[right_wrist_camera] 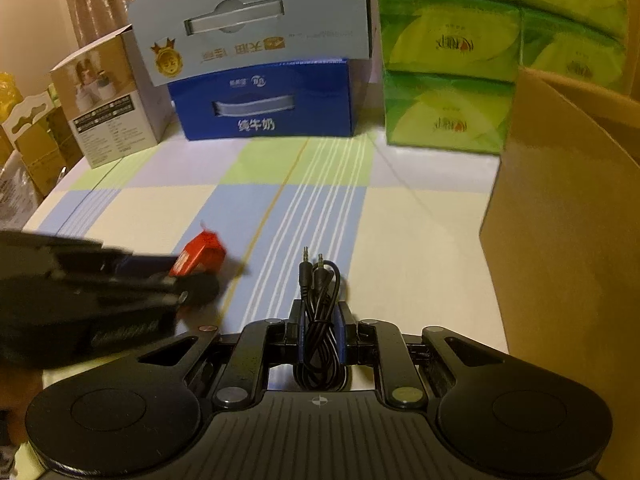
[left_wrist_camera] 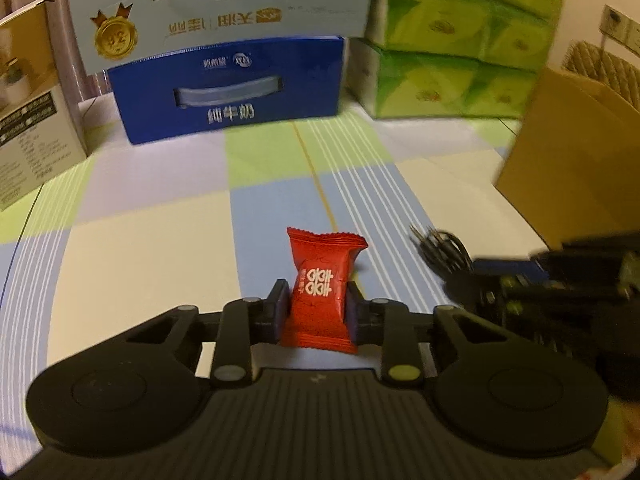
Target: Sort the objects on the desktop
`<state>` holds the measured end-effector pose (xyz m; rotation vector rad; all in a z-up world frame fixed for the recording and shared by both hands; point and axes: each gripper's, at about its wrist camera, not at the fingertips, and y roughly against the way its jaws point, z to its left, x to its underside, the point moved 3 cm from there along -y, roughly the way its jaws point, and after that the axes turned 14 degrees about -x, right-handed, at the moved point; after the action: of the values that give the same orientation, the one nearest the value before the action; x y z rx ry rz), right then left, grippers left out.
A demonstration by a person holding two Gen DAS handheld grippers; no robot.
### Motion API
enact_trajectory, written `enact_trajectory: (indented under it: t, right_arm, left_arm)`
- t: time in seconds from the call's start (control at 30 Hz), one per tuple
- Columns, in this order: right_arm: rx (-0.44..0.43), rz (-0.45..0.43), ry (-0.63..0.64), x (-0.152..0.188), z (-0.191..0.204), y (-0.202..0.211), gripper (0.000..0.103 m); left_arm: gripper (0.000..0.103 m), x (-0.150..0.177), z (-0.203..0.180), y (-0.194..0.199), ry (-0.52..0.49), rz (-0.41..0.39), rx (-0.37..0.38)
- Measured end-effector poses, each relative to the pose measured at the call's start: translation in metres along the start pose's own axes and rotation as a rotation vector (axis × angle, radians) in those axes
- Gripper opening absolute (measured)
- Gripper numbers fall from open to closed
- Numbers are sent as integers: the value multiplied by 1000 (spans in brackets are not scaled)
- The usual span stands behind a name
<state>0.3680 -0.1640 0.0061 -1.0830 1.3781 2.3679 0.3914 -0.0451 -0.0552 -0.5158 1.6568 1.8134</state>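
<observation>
A red candy packet (left_wrist_camera: 320,288) with white characters is pinched upright between the pads of my left gripper (left_wrist_camera: 316,306), just above the checked tablecloth (left_wrist_camera: 160,248). In the right wrist view the same packet (right_wrist_camera: 202,254) pokes out of the blurred left gripper (right_wrist_camera: 176,280) at the left. My right gripper (right_wrist_camera: 319,322) is shut on a coiled black audio cable (right_wrist_camera: 318,312), whose two plugs stick out forward. From the left wrist view, that cable (left_wrist_camera: 436,250) and the right gripper (left_wrist_camera: 520,276) sit close on the right.
A blue milk carton box (left_wrist_camera: 228,88) stands at the back with a pale box (left_wrist_camera: 220,8) on top. Green tissue packs (left_wrist_camera: 452,40) are stacked beside them. A brown cardboard box (right_wrist_camera: 560,220) walls the right side, and a white product box (left_wrist_camera: 32,112) stands on the left.
</observation>
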Motion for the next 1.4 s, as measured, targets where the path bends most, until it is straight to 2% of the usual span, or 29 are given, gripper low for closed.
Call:
enact_trajectory:
  t: [0.23,0.53,0.7,0.8,0.87,0.97,1.1,1.3,1.4]
  right_arm:
    - [-26,34,-38,52,24,40,11]
    - [-88,60,-113,130,73,108,12]
    - [-100,39,-71,159,93,128,12]
    - [-87,21,16,168,102,130,12]
    - [-79,26,58,169,105,128,12]
    - [-61,19,79,170,106,127,12]
    - [-62,9,59,171,100,126,12]
    - [-70,8,54,170,102,126,12]
    - [-66,5,49,170,102,127,12]
  left_arm:
    - [22,63,1,62,-44,46,11]
    - [22,149,-13,162,-152,61,-19]
    - [22,179,-17,186,-163,68,-46]
    - [29,188,-16,189,-163,42,-37]
    - [32,190,-17,190,-206,23,-37]
    - [38,188,-12,189,-274,-11,-54]
    - [50,185,-1,191,-257,-16,-68]
    - [51,195,10,198,-219,26,-89]
    - [51,199,19,196,-184,47,-143]
